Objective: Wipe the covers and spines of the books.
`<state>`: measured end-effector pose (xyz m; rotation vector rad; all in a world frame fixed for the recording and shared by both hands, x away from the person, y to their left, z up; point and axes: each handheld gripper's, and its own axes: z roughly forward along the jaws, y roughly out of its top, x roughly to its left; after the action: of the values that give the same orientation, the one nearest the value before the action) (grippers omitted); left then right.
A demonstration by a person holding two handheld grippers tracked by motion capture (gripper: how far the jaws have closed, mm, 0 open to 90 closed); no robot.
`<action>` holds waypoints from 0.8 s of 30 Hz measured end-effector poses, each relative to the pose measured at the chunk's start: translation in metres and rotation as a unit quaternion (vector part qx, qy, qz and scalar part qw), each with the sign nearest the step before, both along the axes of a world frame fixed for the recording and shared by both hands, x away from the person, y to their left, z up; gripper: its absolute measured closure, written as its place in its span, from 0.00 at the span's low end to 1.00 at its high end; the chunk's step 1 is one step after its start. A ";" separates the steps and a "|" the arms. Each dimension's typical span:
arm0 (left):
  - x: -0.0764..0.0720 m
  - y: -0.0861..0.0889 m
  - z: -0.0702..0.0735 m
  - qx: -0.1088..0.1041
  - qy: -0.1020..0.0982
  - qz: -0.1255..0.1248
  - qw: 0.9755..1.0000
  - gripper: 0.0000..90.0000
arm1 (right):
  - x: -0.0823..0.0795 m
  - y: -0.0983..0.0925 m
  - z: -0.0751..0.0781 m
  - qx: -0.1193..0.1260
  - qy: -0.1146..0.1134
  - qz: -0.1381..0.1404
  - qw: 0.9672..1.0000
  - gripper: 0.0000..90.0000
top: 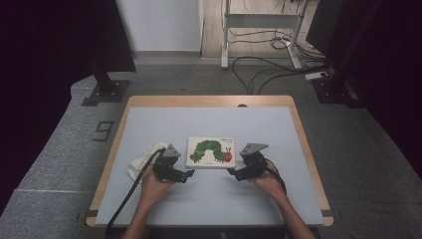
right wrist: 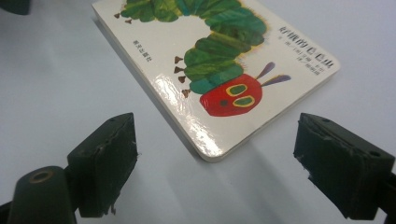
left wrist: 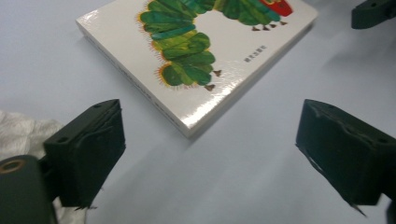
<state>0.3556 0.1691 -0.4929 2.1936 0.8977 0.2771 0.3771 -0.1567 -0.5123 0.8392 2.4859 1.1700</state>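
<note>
At the far left of the pale grey-blue table top with its light wooden rim lies a crumpled white cloth, bunched up just beside the left gripper; in the left gripper view a corner of this cloth shows beside and under the left-hand jaw. The left gripper is black, topped by a grey three-cornered plate, and is held in the person's left hand, with a black cable trailing back toward the near edge of the table. Its jaws stand wide apart with nothing between them, and they point toward the near left corner of the book without touching it.

In the middle of the table lies the flat white board book with a glossy cover showing a green caterpillar with a red head. It lies face up, between the two grippers and a little farther from the person than both. In the left gripper view the book shows its near corner just beyond the open jaws; in the right gripper view the book shows the red head end and its rounded corner, again just ahead of the jaws and apart from them.

To the right, the black right gripper, held in the right hand, also has its jaws spread wide and empty, aimed at the near right corner of the book.
</note>
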 end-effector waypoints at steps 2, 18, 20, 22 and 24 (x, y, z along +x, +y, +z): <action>-0.005 0.002 0.003 0.000 -0.001 0.001 1.000 0.04 | -0.003 -0.001 0.004 0.000 -0.002 0.001 1.000 0.07; -0.041 0.023 0.015 0.021 -0.033 0.002 0.999 0.00 | -0.029 -0.037 0.023 -0.009 -0.010 -0.011 1.000 0.00; -0.046 0.027 0.013 0.022 -0.033 0.003 0.999 0.00 | -0.033 -0.042 0.023 -0.012 -0.013 -0.013 1.000 0.00; -0.051 0.030 0.010 0.018 -0.033 0.004 0.999 0.00 | -0.038 -0.049 0.022 -0.012 -0.011 -0.018 1.000 0.00; -0.055 0.032 0.006 0.020 -0.032 0.006 0.999 0.00 | -0.042 -0.055 0.021 -0.012 -0.013 -0.023 1.000 0.00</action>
<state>0.3001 0.2012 -0.4868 2.2041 0.8769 0.3703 0.3349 -0.2120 -0.4915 0.8655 2.4415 1.1269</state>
